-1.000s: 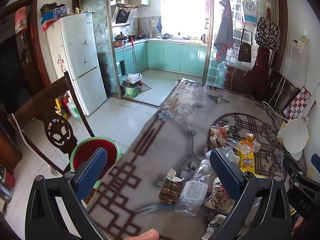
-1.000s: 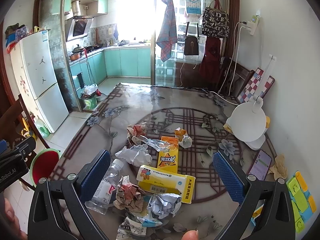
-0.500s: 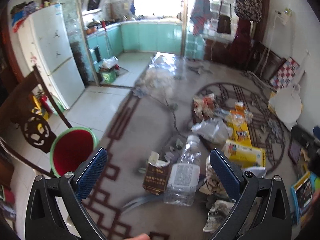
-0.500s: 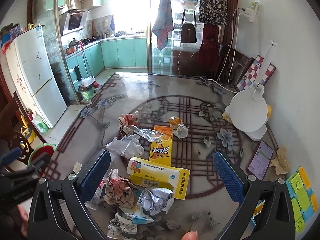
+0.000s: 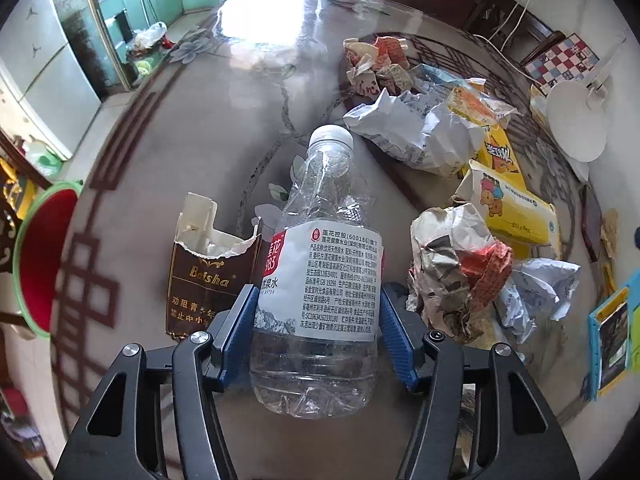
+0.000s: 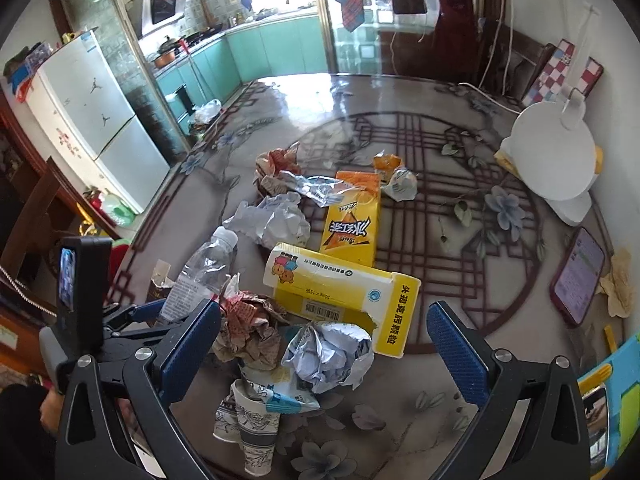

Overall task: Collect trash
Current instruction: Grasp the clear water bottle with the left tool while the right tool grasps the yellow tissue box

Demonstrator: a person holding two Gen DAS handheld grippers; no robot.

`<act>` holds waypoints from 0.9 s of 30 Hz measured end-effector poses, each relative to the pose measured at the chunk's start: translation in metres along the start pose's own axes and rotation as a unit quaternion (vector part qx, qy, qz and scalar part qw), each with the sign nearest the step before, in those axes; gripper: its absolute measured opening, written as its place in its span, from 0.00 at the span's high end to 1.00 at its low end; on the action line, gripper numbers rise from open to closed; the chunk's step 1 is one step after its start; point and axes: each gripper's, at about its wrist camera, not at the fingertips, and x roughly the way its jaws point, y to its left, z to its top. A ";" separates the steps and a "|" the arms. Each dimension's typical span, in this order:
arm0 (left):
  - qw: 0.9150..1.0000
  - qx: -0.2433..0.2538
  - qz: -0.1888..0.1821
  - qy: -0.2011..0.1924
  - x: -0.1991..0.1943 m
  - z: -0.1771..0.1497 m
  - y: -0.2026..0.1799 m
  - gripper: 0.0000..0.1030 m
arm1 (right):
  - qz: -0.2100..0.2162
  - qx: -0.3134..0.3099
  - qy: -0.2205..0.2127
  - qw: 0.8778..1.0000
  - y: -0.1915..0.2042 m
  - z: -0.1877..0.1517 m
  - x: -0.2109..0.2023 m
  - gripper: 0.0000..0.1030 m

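A clear plastic bottle (image 5: 328,280) with a white cap lies on the patterned table (image 5: 208,128). My left gripper (image 5: 316,296) is closing on it, its blue pads touching the label on both sides. A torn brown cigarette pack (image 5: 208,276) lies just left of the bottle, and crumpled paper (image 5: 452,276) just right. My right gripper (image 6: 324,308) hangs open over a crumpled white paper ball (image 6: 328,356), with a flattened paper cup (image 6: 248,420) below it. In the right wrist view the bottle (image 6: 200,268) and the left gripper (image 6: 132,316) are at the left.
A yellow medicine box (image 6: 340,288), a yellow drink carton (image 6: 352,224) and more wrappers litter the table's middle. A phone (image 6: 578,276) and a white round lamp (image 6: 552,160) sit at the right. A red bin with a green rim (image 5: 40,256) stands on the floor left of the table.
Both grippers dropped toward the table and tilted down. The left one came down around the bottle and its jaws narrowed onto it. The right one stayed wide.
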 end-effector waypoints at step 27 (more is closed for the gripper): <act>0.992 -0.047 0.021 -0.115 -0.100 0.010 0.080 0.43 | 0.032 -0.234 0.103 0.966 0.003 0.057 0.068 0.67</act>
